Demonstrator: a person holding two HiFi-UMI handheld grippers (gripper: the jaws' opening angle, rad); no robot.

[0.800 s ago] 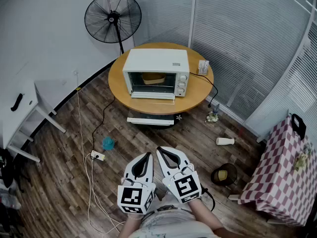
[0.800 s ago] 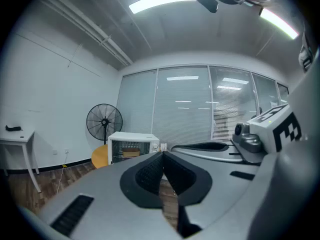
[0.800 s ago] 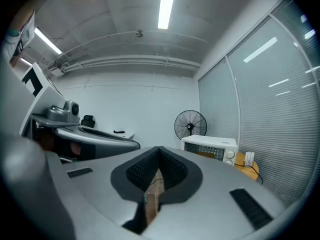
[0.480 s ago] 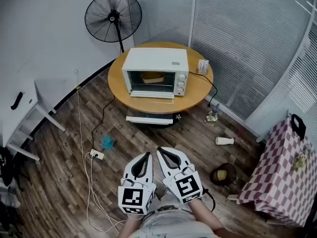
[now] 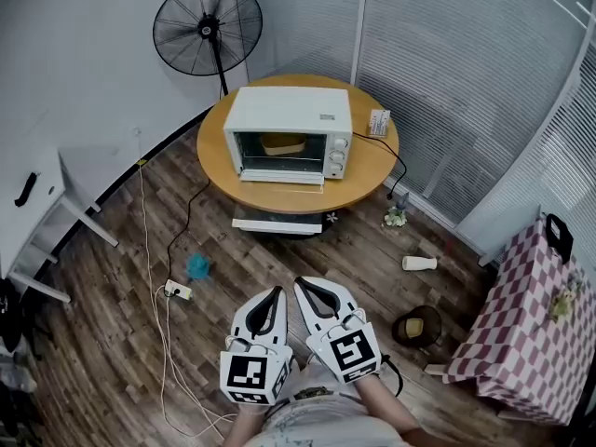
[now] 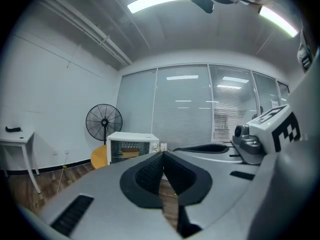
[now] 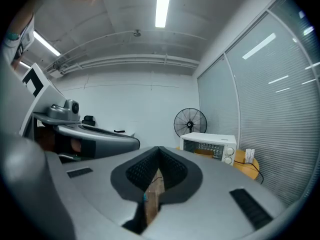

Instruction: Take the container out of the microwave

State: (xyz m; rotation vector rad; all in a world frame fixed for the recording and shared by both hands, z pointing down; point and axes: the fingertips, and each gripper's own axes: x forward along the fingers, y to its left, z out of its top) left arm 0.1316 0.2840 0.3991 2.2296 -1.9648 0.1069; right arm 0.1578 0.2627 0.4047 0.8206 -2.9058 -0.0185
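A white microwave (image 5: 289,133) stands on a round wooden table (image 5: 372,161) across the room, with a tan container (image 5: 282,143) visible inside its front window. A white strip juts out below that front. Both grippers are held close to the person's body at the bottom of the head view, far from the table. My left gripper (image 5: 277,291) is shut with nothing in it, and so is my right gripper (image 5: 300,282). The left gripper view shows the microwave (image 6: 132,146) and container (image 6: 131,152) beyond shut jaws. From the right gripper (image 7: 159,148), the microwave (image 7: 209,146) sits far right.
A standing fan (image 5: 206,28) is behind the table. On the wooden floor lie a power strip (image 5: 177,291) with cables, a blue object (image 5: 198,267), a white bottle (image 5: 420,263) and a dark bowl (image 5: 416,328). A checkered table (image 5: 517,333) stands right, a white desk (image 5: 37,194) left.
The head view has shifted slightly, so the table and microwave sit a little further left and lower. Both grippers stay shut in the same place.
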